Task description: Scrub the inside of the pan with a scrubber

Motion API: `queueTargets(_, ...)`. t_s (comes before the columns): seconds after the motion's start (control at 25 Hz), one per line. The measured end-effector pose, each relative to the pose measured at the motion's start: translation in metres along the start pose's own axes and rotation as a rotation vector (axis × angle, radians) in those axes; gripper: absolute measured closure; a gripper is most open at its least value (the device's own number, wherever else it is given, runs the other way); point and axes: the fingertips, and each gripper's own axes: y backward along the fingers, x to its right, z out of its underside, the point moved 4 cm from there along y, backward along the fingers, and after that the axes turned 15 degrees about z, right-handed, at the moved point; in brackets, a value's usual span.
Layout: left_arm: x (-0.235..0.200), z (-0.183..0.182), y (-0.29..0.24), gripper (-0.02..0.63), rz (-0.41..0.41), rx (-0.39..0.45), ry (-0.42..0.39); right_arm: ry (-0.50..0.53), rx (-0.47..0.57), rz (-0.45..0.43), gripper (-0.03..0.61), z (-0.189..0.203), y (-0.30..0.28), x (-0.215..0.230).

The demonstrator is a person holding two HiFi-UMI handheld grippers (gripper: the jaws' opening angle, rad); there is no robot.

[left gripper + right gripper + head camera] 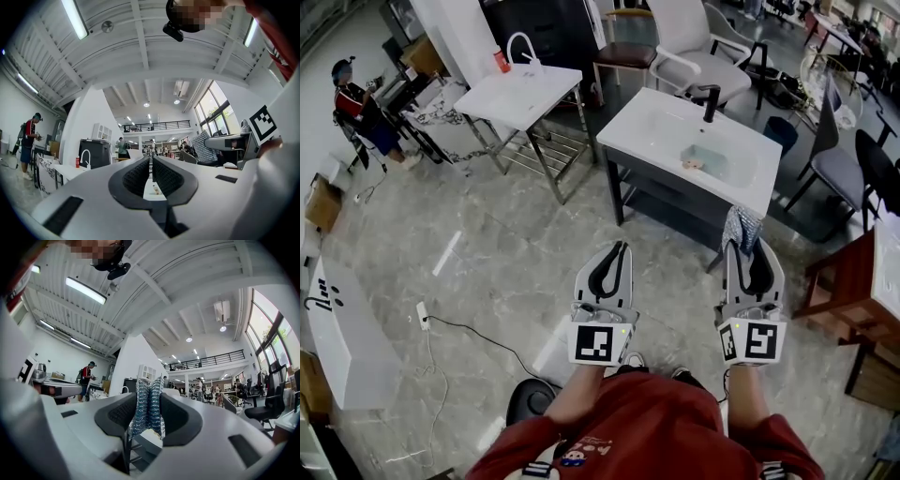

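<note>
A large, bright showroom with a pale marble-patterned floor (506, 262) and a white beamed ceiling. The landmark is a white sink surface (652, 127) on a dark frame, straight ahead of the person. It has a black faucet (710, 101) at its far edge and a shallow basin (722, 167). In the basin lies a small pale object (692, 163), too small to identify.

Both grippers are held side by side on the near side of this sink surface, over the floor.

- **Left gripper:** The left gripper (621, 247) points toward the middle of the sink's near edge. Its jaws are pressed together with nothing between them.
- **Right gripper:** The right gripper (746, 246) is beside the sink's near right corner. It is clamped on a silvery metal-mesh scrubber (147, 408), which sticks up past the jaw tips.

To the left of the sink surface, and further off, stands a second white sink surface (520, 98) with a white faucet (521, 47) and a red can (502, 61). Further left still, a person (358, 108) in red and dark clothes stands by a cluttered spot. Behind the sink surface is a white chair (694, 47). A black cable (478, 333) trails across the floor near the person's feet.
</note>
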Motion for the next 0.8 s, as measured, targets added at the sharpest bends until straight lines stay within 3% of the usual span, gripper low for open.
queueTargets(0.32,-0.030,0.008,0.004,0.578,0.019,0.000,0.023,0.026,-0.025,0.009,0.407,0.008,-0.007,-0.029)
queueTargets(0.8,-0.052,0.036,-0.041,0.578,0.016,-0.039,0.034,0.000,-0.053,0.010,0.407,0.044,-0.055,-0.020)
